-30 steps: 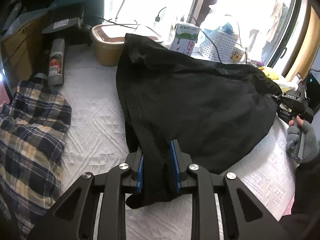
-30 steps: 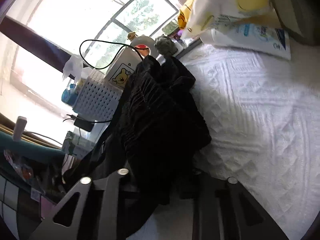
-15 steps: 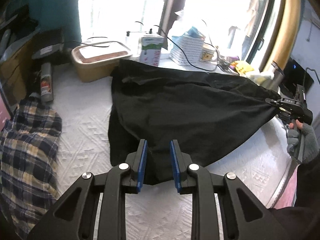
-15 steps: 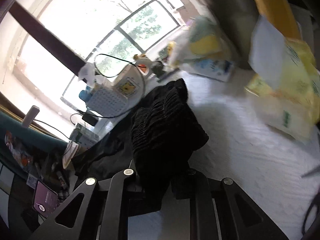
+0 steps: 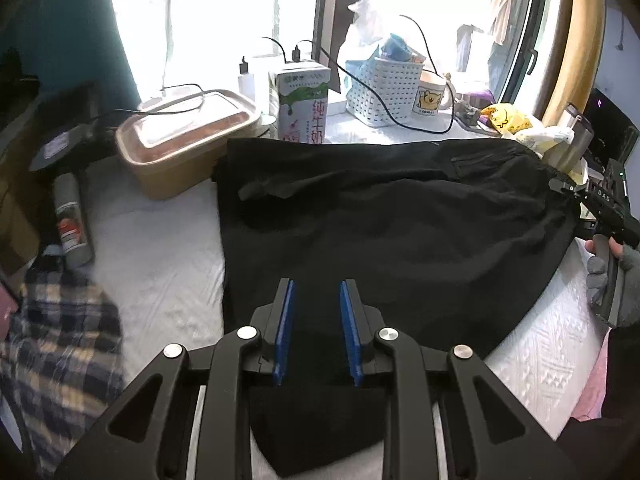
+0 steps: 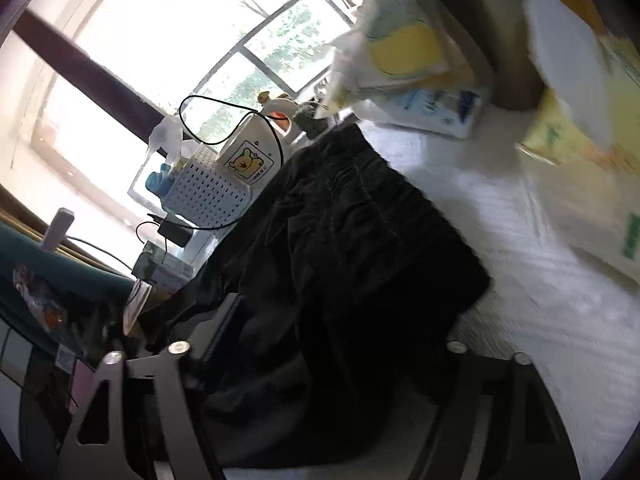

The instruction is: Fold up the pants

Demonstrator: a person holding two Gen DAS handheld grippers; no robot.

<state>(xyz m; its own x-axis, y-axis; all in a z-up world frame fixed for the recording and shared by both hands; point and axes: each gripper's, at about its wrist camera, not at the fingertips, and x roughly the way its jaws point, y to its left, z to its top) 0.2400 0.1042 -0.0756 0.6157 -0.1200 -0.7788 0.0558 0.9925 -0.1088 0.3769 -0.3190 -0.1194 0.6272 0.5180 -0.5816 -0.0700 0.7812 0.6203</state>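
As the pants (image 5: 392, 232) lie now, they are spread in one dark sheet across the middle of the left wrist frame, on the white cover (image 5: 160, 264), reaching from the tub (image 5: 188, 136) at upper left to the right gripper (image 5: 560, 184) at the right edge. No crisp crease shows. Judgement: the cloth looks doubled over and stretched flat, an early fold laid, with the further folds to a compact stack left to do. How many layers lie there cannot be told.

Left gripper (image 5: 316, 312), bottom centre: jaws stand at a narrow gap with a bunch of black fabric between the blue pads (image 5: 286, 328); the cloth runs on below them to a loose end at the bottom edge. It appears clamped on that bunch.

Right gripper in its own view (image 6: 320, 356), lower half of frame: jaws have just been opening and now stand wide. The gathered waistband (image 6: 360, 208) lies between them, slack on the cover, with neither finger visibly pressing on it. Judgement: that end has been let go. The view is blurred at right, so contact at the far finger is not certain.

Remaining clutter: basket (image 5: 384, 92), carton (image 5: 304, 108) and mug (image 5: 430, 96) along the window at top; plaid cloth (image 5: 60, 348) at lower left, apart from the pants. The pants' top edge lies close to the carton; any next fold should clear it.
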